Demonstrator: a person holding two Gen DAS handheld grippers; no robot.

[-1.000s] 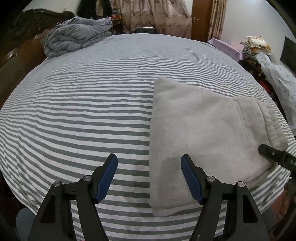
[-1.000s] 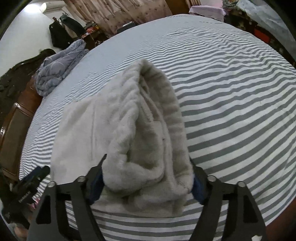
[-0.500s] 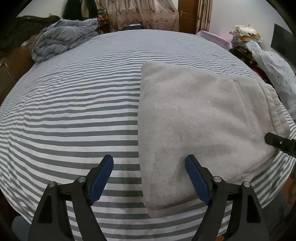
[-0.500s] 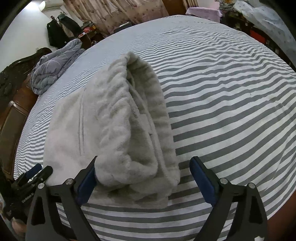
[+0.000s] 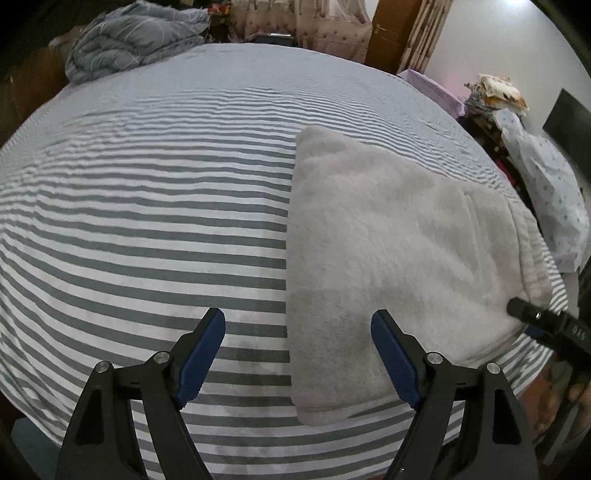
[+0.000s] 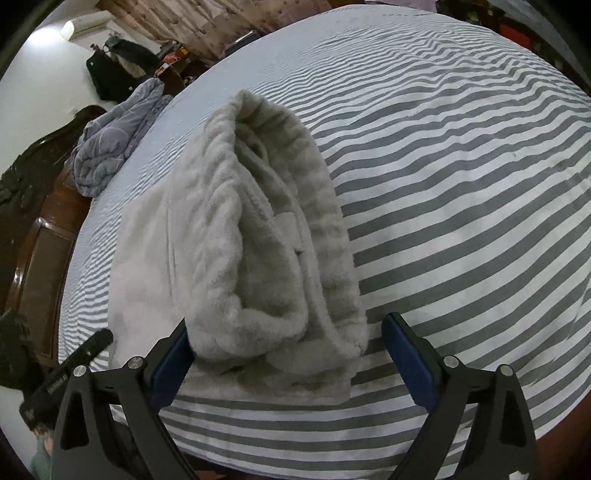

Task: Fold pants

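Note:
The fluffy light-grey pants [image 5: 399, 251] lie folded in a rectangle on the striped bed [image 5: 147, 221], near its front right edge. My left gripper [image 5: 297, 354] is open and empty, hovering over the folded edge on the pants' left side. In the right wrist view the pants' waistband end [image 6: 273, 258] bulges up in thick layers. My right gripper [image 6: 286, 354] is open, its jaws either side of that end without clamping it. Its tip shows in the left wrist view [image 5: 543, 321] at the pants' right edge.
A crumpled grey-blue quilt [image 5: 129, 44] lies at the bed's far left corner. A dark wooden headboard [image 6: 33, 229] runs along one side. Clothes and a purple surface [image 5: 436, 88] crowd the right side of the room. Curtains [image 5: 306, 22] and a door stand behind.
My right gripper opened and released the waistband end, which stays heaped between its jaws. My left gripper shifted slightly over the pants' left edge, still open.

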